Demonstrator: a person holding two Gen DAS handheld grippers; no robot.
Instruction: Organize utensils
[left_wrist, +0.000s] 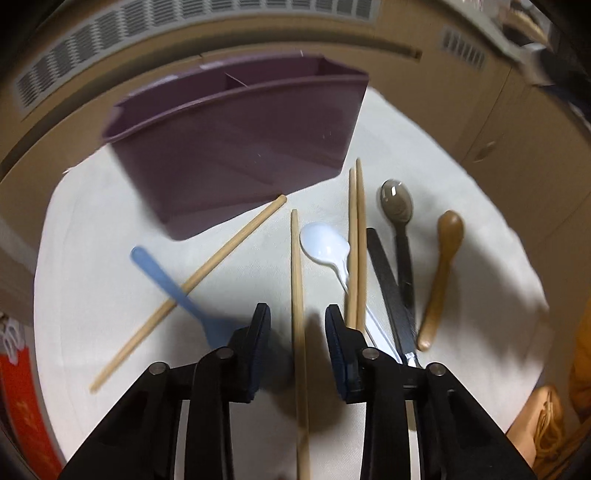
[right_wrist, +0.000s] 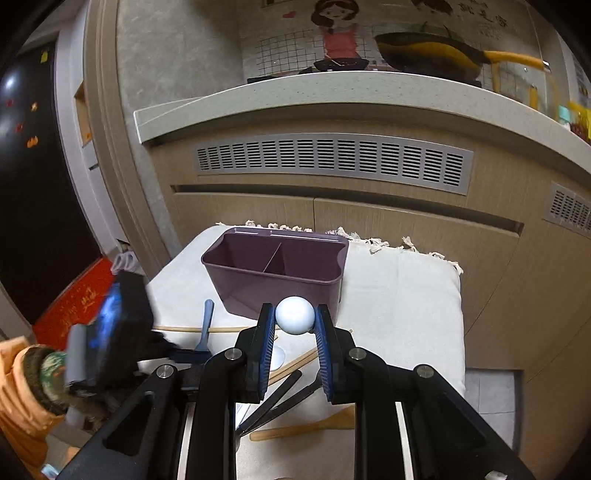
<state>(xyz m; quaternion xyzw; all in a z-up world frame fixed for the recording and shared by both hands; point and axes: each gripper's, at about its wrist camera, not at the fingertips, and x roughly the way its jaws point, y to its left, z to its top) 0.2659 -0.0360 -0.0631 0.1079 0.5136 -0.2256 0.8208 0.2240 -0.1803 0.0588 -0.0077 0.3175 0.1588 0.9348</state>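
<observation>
Utensils lie spread on a pale cloth (left_wrist: 424, 140) in front of a purple holder (left_wrist: 236, 147), which stands upright at the far side of the cloth and has a thin wall that splits it into two compartments; both look empty in the right wrist view.

Seen from the left wrist, a single chopstick (left_wrist: 297, 295) runs straight toward the camera and passes between the two fingers of the left gripper (left_wrist: 297, 317). Its fingers stand partly open and the pads do not press on the stick; a clear gap shows on each side. To the left, another chopstick (left_wrist: 207, 273) lies slanted, and a blue utensil (left_wrist: 166, 280) crosses it. To the right lies a pair of chopsticks (left_wrist: 357, 236) side by side, with a white plastic spoon (left_wrist: 325, 249) just beside them, its handle going under the pair. Further right are a black flat utensil (left_wrist: 388, 284), a dark spoon with a grey bowl (left_wrist: 397, 201) and a brown wooden spoon (left_wrist: 443, 266), all near each other.

In the right wrist view, the right gripper (right_wrist: 294, 321) is raised above the cloth and its fingers are closed on a white rounded object (right_wrist: 294, 315), which sits between the fingertips in front of the holder. Whether this is the bowl of a spoon I cannot tell from here. At the left edge of this view, the left gripper and a person's hand in an orange sleeve (right_wrist: 22, 391) appear blurred.
</observation>
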